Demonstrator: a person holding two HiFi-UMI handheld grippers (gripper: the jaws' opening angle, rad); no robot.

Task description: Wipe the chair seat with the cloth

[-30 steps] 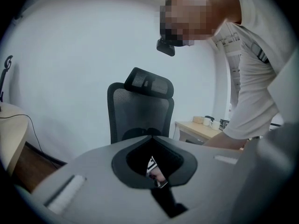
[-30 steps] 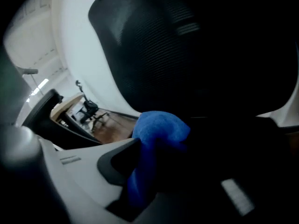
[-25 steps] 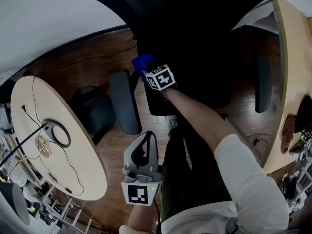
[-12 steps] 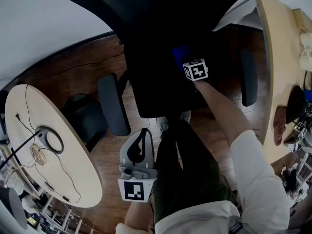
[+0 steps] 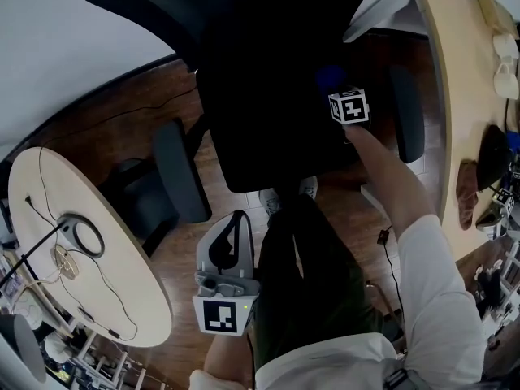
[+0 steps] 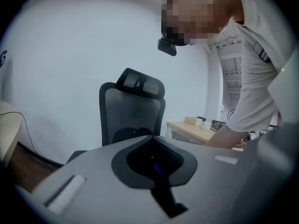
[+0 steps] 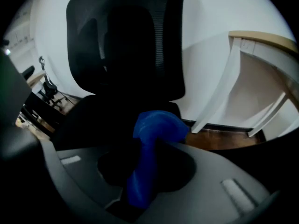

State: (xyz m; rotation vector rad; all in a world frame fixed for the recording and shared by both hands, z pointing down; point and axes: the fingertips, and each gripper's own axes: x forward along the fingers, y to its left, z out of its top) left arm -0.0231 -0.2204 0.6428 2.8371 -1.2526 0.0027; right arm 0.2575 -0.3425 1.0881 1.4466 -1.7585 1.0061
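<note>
So, right gripper (image 5: 335, 85) pinching blue cloth (image 7: 156, 129) on chair seat (image 5: 260, 136), right side, near armrest (image 5: 405, 116). Left gripper (image 5: 231, 246) jaws pressed together, empty, low beside leg (image 5: 309, 266). Round table (image 5: 81, 250) left, desk (image 5: 471, 96) right.

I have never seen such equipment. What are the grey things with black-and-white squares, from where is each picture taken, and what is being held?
No robot here: a person holds a two-jaw hand tool, a gripper, in each hand; the squared cubes belong to them. The head view looks down from the person's head. The other two views come from cameras riding on the grippers. The right gripper is shut on a blue cloth over the black chair seat. The left gripper is shut and empty, apart from the chair. A round table stands at the left.
</note>
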